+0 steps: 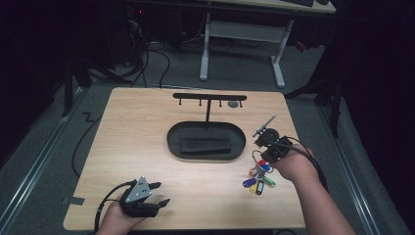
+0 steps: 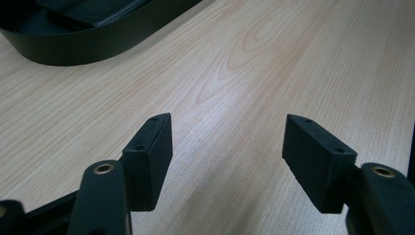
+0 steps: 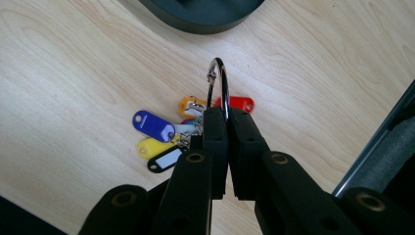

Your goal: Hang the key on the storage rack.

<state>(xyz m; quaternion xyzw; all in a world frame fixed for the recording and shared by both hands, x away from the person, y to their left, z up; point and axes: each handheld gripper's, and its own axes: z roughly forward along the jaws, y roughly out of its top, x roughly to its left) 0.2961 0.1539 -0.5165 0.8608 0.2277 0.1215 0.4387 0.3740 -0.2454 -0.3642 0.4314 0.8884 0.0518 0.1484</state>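
Observation:
A metal key ring (image 3: 219, 81) carries several coloured key tags (image 3: 164, 133), blue, yellow, orange, red and black. My right gripper (image 3: 226, 113) is shut on the ring and holds it above the table, the tags dangling below. In the high view the right gripper (image 1: 268, 149) hangs at the table's right with the tags (image 1: 258, 177) under it. The black hook stand (image 1: 209, 98) rises from an oval black tray (image 1: 206, 141) at the table's middle. My left gripper (image 1: 161, 194) rests near the front left edge, open with nothing between its fingers (image 2: 148, 157).
The wooden table (image 1: 137, 127) has bare surface between the tray and my left gripper. A small grey object (image 1: 233, 104) hangs at the stand's right end. A white desk frame (image 1: 242, 34) stands on the floor behind the table.

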